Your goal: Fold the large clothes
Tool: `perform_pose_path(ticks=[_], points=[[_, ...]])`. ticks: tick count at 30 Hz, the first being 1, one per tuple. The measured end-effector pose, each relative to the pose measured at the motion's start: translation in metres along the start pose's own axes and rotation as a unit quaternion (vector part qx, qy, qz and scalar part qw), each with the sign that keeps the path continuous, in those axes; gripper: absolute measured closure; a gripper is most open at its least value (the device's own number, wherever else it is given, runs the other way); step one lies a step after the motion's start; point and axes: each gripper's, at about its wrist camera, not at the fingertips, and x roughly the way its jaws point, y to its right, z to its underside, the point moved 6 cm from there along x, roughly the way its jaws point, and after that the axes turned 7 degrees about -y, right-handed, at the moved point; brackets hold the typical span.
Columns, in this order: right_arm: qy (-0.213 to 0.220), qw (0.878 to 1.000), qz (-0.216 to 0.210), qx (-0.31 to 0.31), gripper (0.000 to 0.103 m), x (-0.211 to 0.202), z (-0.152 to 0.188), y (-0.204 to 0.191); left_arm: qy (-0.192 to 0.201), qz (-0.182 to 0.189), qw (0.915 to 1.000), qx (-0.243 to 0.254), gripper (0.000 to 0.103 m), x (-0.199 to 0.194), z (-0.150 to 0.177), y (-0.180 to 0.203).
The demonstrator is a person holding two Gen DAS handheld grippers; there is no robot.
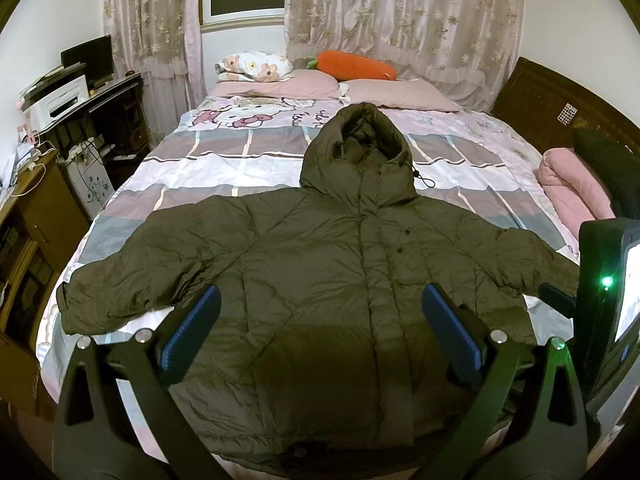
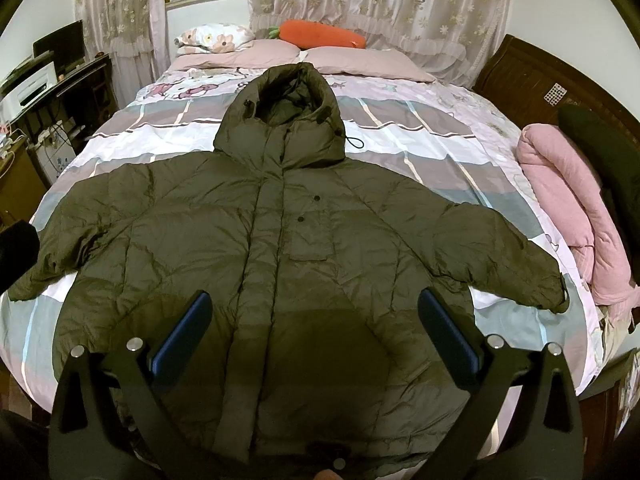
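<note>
An olive-green hooded puffer jacket (image 1: pixel 320 256) lies flat, front up, on the bed, sleeves spread to both sides and hood pointing toward the pillows. It also shows in the right wrist view (image 2: pixel 288 240). My left gripper (image 1: pixel 320 300) is open and empty, hovering above the jacket's lower body. My right gripper (image 2: pixel 314 306) is open and empty, also above the jacket's lower part. The right gripper's body (image 1: pixel 608 280) shows at the right edge of the left wrist view, beside the jacket's right sleeve.
The bed has a patterned sheet (image 1: pixel 248 148), pink pillows (image 1: pixel 280 88) and an orange carrot plush (image 1: pixel 356 66) at the head. A rolled pink blanket (image 2: pixel 568 200) lies on the right side. A desk with a printer (image 1: pixel 60 104) stands left. A wooden headboard (image 2: pixel 532 80) is on the right.
</note>
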Motion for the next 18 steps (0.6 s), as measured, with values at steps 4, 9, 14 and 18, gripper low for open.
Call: perform_pose_path(ticks=[4,9,14,18], points=[[0.0,1.0,-0.001,0.0,0.001,0.0003,0.0011,-0.0002,-0.001,0.0,1.0,0.0,0.002,0.0001,-0.0001,0.0002],[-0.001,1.0,0.0,-0.001,0.001,0.0003,0.0004,-0.0002,0.0,-0.001,1.0,0.0,0.002,0.0002,-0.0005,0.0001],[-0.002,1.0,0.0,-0.001,0.001,0.0009,0.0006,-0.0008,-0.001,0.0,1.0,0.0,0.002,0.0003,-0.0005,0.0001],[-0.003,1.0,0.003,-0.001,0.001,0.0026,0.0002,0.0005,-0.012,0.013,0.9998,0.003,0.002,0.0042,0.0013,0.0008]])
